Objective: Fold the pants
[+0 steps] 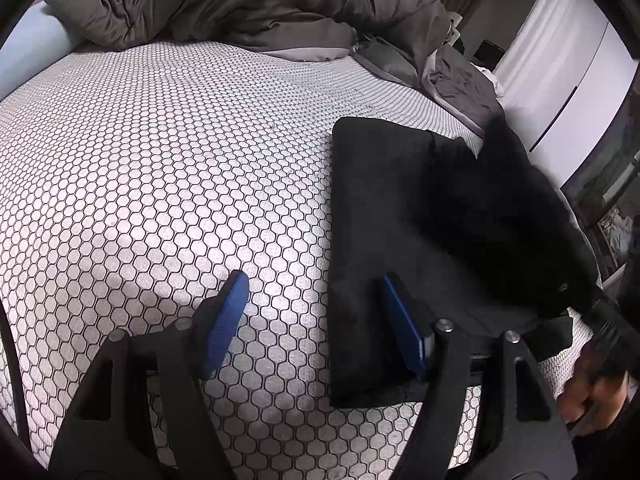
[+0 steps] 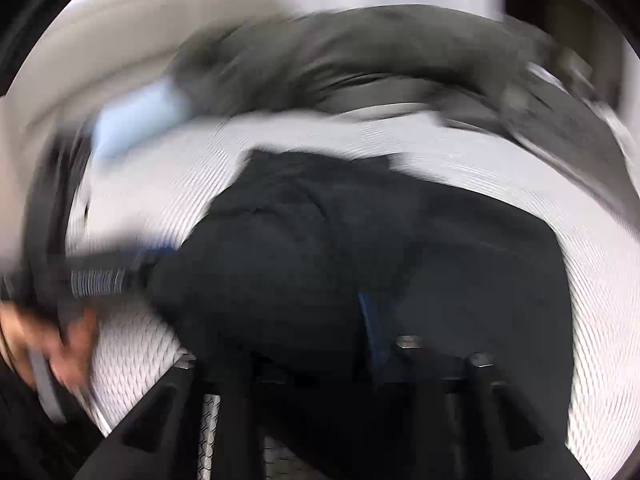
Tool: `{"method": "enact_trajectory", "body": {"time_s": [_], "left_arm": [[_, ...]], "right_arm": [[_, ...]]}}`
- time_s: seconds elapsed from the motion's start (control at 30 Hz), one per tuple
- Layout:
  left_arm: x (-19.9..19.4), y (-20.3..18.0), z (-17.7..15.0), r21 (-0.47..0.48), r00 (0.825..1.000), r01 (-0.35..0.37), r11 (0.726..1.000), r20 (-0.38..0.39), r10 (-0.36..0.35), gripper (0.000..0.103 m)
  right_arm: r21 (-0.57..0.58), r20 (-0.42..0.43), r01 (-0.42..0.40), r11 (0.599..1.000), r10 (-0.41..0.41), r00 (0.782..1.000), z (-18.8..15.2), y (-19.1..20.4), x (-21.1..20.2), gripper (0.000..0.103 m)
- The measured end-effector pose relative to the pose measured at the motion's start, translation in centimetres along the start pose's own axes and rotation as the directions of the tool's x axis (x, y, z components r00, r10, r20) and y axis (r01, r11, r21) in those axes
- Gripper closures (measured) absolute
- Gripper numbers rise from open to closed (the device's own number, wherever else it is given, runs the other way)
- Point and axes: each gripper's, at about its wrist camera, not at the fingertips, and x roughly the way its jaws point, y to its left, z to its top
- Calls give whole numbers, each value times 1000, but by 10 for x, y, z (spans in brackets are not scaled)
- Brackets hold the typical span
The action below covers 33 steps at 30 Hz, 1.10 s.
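Honeycomb mattress [image 1: 160, 160] w/ black pants [image 1: 400, 200]

Right wrist view motion-smeared; right tongs [image 2: 320, 320] mostly buried under black pants [image 2: 320, 248], grip unreadable. Hand [image 1: 592, 400] cut off at frame edge.

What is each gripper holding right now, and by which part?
The left gripper holds nothing; its jaws stand open over the black pants' near edge. The right gripper's view is blurred; fabric lies between its jaws, but a hold cannot be told.

A honeycomb-patterned mattress [image 1: 160, 160] carries a rumpled grey duvet [image 1: 240, 4] beside white wardrobe doors [image 1: 568, 92].
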Motion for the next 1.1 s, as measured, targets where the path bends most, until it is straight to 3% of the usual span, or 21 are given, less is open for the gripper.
{"method": "enact_trajectory", "body": {"time_s": [0.07, 0.13, 0.23, 0.37, 0.47, 0.63, 0.73, 0.8, 0.87, 0.9, 0.93, 1.03, 1.1], "left_arm": [[-2, -6, -2, 5, 1000, -1, 1000, 1, 1, 36], [-5, -7, -4, 10, 1000, -14, 1000, 0, 14, 37], [-11, -8, -5, 7, 1000, -22, 1000, 4, 22, 37], [-23, -17, -5, 21, 999, -40, 999, 34, 39, 40], [-36, -33, -6, 53, 997, 5, 999, 79, -9, 40], [-40, -66, -11, 171, 993, 52, 984, 97, -70, 39], [-30, -76, -17, 210, 998, 21, 978, 60, -34, 39], [-25, -75, -18, 206, 999, 11, 979, 45, -20, 40], [-24, -72, -18, 200, 999, 5, 980, 43, -13, 40], [-26, -70, -18, 188, 999, 6, 982, 45, -15, 40], [-29, -68, -17, 175, 999, 14, 984, 49, -23, 40], [-33, -63, -16, 149, 998, 29, 988, 55, -38, 40], [-33, -62, -16, 146, 998, 20, 989, 51, -27, 40]], "right_arm": [[140, -21, -44, 989, 47, 999, -4, -40, -12, 65], [216, -39, -72, 974, 82, 996, -12, -66, -19, 29], [331, -37, -168, 929, 190, 981, -23, -105, -35, 29], [329, 51, -90, 940, 78, 996, -19, -133, -69, 29], [303, 80, -111, 946, 91, 993, -12, -131, -78, 29], [246, 32, -240, 939, 240, 970, -7, -98, -58, 37], [247, -76, -127, 961, 149, 986, -8, -87, -31, 37], [269, -137, -78, 960, 118, 984, -15, -89, -10, 38], [265, -133, -47, 963, 84, 988, -17, -89, -5, 60], [266, -113, -50, 963, 83, 990, -16, -89, -8, 78], [272, -85, -76, 959, 102, 991, -14, -89, -13, 83], [195, -22, -118, 974, 125, 992, -12, -81, -42, 85], [157, -48, -84, 984, 93, 995, -20, -83, -52, 85]]}}
